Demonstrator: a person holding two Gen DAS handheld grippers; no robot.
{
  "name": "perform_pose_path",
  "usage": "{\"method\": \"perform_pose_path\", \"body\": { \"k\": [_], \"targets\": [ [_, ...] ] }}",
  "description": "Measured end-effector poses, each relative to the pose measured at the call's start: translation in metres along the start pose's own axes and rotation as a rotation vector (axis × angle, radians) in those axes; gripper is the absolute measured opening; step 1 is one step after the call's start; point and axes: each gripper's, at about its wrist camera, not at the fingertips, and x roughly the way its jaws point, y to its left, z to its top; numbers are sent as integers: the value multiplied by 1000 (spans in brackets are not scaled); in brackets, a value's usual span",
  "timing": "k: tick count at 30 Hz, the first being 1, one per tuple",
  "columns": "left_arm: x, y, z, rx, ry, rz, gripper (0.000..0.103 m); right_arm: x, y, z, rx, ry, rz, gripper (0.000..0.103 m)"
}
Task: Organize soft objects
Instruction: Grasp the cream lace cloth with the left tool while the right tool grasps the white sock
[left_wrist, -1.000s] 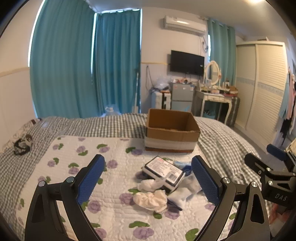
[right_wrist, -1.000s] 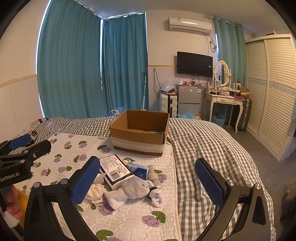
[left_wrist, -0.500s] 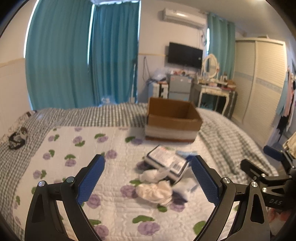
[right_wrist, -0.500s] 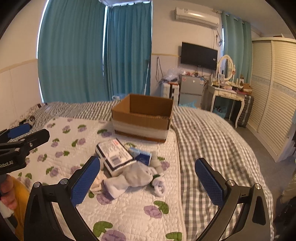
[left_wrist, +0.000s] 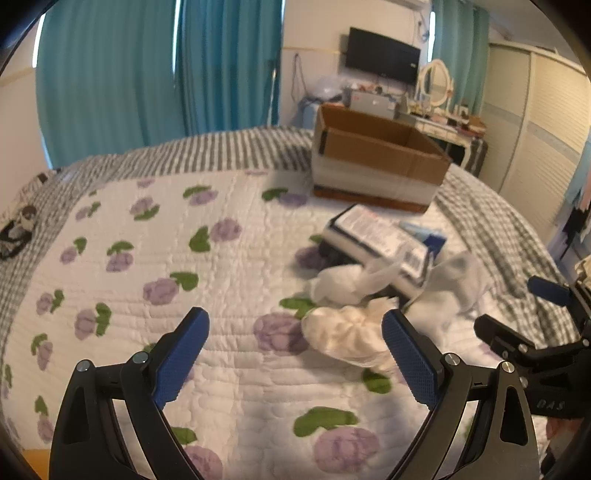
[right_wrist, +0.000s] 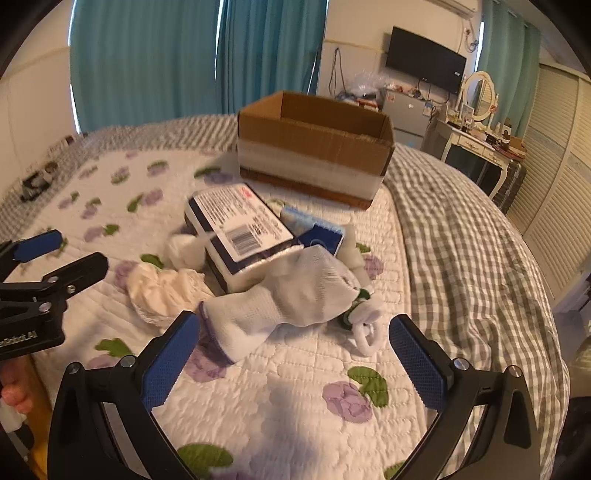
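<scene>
A pile of soft things lies on the flowered quilt (left_wrist: 221, 266): a cream bundled cloth (left_wrist: 343, 332) (right_wrist: 162, 288), a white sock (right_wrist: 291, 291) (left_wrist: 450, 284), a white rolled cloth (left_wrist: 343, 284) (right_wrist: 184, 247), a small white ring-shaped item (right_wrist: 365, 328), a flat white-and-navy packet (right_wrist: 240, 221) (left_wrist: 376, 236) and a blue pack (right_wrist: 321, 236). An open cardboard box (left_wrist: 373, 158) (right_wrist: 314, 144) stands behind the pile. My left gripper (left_wrist: 295, 354) is open and empty, just short of the cream cloth. My right gripper (right_wrist: 295, 354) is open and empty, just short of the white sock.
The bed has a grey checked cover (right_wrist: 461, 236) that falls away on the right. A small black-and-white object (left_wrist: 18, 229) lies at the bed's far left. A dressing table (right_wrist: 480, 147), wardrobe (left_wrist: 546, 129) and teal curtains (left_wrist: 147, 74) stand beyond the bed.
Both grippers have moved forward and down toward the pile, which now looks much larger and closer. Both stay open and empty. The objects have not moved.
</scene>
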Motion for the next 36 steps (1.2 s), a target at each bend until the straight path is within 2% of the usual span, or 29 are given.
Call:
{"method": "perform_pose_path", "body": {
  "k": [4,8,13,15,18,25,30,31,32,36],
  "targets": [
    [18,11,-4,-23,31,-8,96,29,-2,8,-1,33,-55,102],
    [31,15,-7,-38,61,-31,96,55,-6,11,31,63,-43,94],
    [40,-3,-10,10,88,-83,96,69,-3,9,20,70,-33,72],
    [47,-13,-15,44,117,-114,96,68,-3,5,9,52,-44,59],
    [53,-25,-19,76,144,-139,96,62,-10,2,36,28,-25,49],
    [62,-49,-17,190,140,-134,96,40,-23,1,84,-32,-21,45],
    [74,-53,-17,207,172,-131,94,23,-35,-1,131,-59,-9,45],
    [74,-53,-16,209,169,-131,90,20,-36,-1,133,-62,-11,45],
    [74,-53,-15,211,163,-131,75,17,-36,-1,136,-65,-8,45],
    [72,-52,-13,227,161,-139,48,4,-36,-3,139,-74,9,45]
  ]
}}
